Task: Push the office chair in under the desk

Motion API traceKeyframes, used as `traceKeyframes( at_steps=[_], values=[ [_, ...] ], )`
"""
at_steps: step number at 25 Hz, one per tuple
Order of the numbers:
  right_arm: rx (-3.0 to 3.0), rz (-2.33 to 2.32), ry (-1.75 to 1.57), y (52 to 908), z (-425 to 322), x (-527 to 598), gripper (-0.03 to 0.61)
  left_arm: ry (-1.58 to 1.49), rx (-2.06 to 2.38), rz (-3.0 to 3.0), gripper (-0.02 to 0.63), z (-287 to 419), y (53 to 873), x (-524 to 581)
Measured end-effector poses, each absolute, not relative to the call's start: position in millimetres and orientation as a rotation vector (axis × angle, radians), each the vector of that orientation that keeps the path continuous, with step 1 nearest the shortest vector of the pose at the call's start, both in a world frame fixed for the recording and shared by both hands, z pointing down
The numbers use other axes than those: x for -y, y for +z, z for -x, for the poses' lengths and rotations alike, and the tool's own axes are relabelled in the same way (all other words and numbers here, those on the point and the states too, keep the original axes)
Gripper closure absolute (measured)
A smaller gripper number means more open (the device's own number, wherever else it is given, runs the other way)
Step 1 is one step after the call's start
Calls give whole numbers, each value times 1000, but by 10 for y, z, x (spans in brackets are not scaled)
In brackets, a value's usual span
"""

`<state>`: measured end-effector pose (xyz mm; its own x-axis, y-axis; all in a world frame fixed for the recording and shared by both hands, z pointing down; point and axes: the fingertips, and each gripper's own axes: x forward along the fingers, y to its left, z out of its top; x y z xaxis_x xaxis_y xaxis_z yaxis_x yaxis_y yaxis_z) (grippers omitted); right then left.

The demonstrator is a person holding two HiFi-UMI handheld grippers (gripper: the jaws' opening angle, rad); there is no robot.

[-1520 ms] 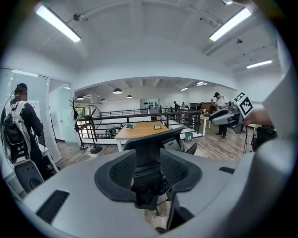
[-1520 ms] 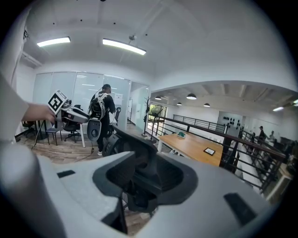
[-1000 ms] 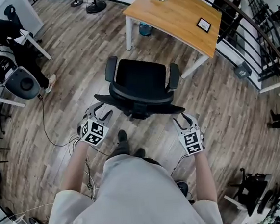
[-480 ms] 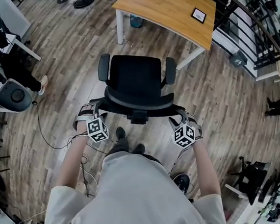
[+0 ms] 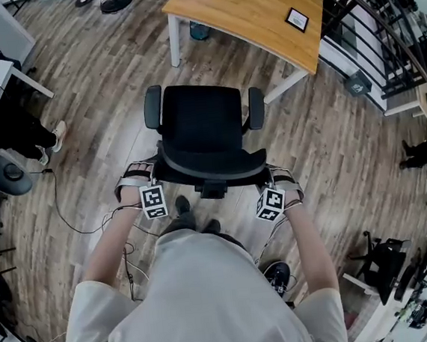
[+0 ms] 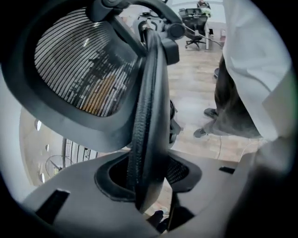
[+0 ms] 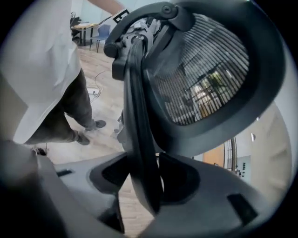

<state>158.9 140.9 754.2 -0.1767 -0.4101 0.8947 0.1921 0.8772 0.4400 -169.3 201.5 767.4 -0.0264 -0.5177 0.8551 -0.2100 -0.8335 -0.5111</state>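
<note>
The office chair point(image 5: 203, 130) hides its own base; the desk point(image 5: 251, 12) beyond it, well apart, is cut off at the far edge. Both arms reach forward: left gripper point(image 5: 138, 180) closing on the backrest point(image 6: 148, 116) rim, right gripper point(image 5: 280, 181) opening, rim between its loosened jaws

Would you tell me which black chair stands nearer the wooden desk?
The office chair directly before the person, facing the desk; the other chair sits lower right.

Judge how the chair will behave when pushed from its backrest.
The chair probably rolls easily, since the wood floor looks smooth and hard. Pushed high on the backrest, it may swivel or tilt instead of tracking straight toward the desk.
</note>
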Motion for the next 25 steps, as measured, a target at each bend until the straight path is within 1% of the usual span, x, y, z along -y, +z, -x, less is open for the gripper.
traceKeyframes(
  at_steps=[1,2,3,4,5,14,25],
  values=[
    [1632,-140,-569,7597,-1589,-1415,391,-1958,-742,1988,469,1699,7709,-2008],
    [1600,-112,-600,7643,-1586,-1419,394,-1962,-712,1972,520,1701,7735,-2004],
    [1579,-100,-626,7669,-1580,-1410,405,-1960,-691,1971,533,1697,7749,-1998],
    [1571,-101,-641,7673,-1566,-1391,445,-1952,-677,1983,540,1693,7751,-1988],
    [1575,-106,-642,7663,-1545,-1375,489,-1941,-668,1999,543,1696,7745,-1976],
    [1648,-111,-588,7706,-1344,-1429,514,-1887,-651,2013,546,1882,7740,-1826],
    [1622,-166,-528,7732,-1270,-1324,514,-1838,-635,1998,543,1984,7746,-1524]
  ],
)
